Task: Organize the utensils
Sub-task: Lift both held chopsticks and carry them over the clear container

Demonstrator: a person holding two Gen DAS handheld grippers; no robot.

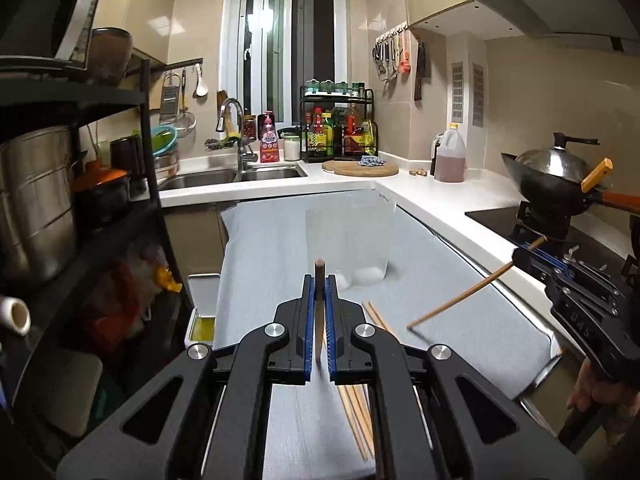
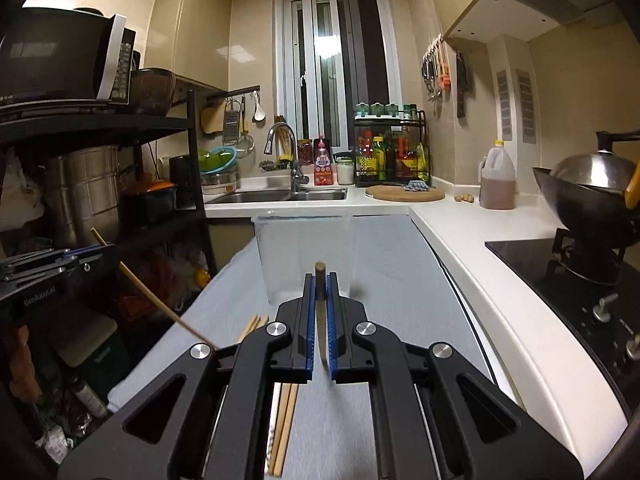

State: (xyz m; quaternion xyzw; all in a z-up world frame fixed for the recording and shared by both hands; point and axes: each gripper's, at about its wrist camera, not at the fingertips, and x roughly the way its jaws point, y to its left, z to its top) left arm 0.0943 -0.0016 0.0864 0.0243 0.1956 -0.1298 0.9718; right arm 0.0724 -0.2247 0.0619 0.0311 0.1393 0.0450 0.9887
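Observation:
My left gripper (image 1: 319,280) is shut on a wooden chopstick (image 1: 319,276) held upright above the grey cloth. My right gripper (image 2: 320,280) is shut on another chopstick (image 2: 319,276), also upright. Each gripper shows in the other's view: the right one (image 1: 524,256) with its chopstick (image 1: 460,300) slanting down to the left, the left one (image 2: 96,254) with its chopstick (image 2: 152,292) slanting down to the right. A clear plastic container (image 1: 348,240) stands on the cloth just ahead, and also shows in the right wrist view (image 2: 304,256). Several loose chopsticks (image 1: 356,404) lie on the cloth below the grippers, also seen in the right wrist view (image 2: 286,420).
The grey cloth (image 1: 460,344) covers a table beside a white counter (image 1: 440,200). A wok (image 1: 560,176) sits on the stove at right. A black shelf rack (image 1: 80,200) with pots stands at left. A sink (image 1: 240,174), a bottle rack (image 1: 340,128) and an oil jug (image 1: 450,156) are behind.

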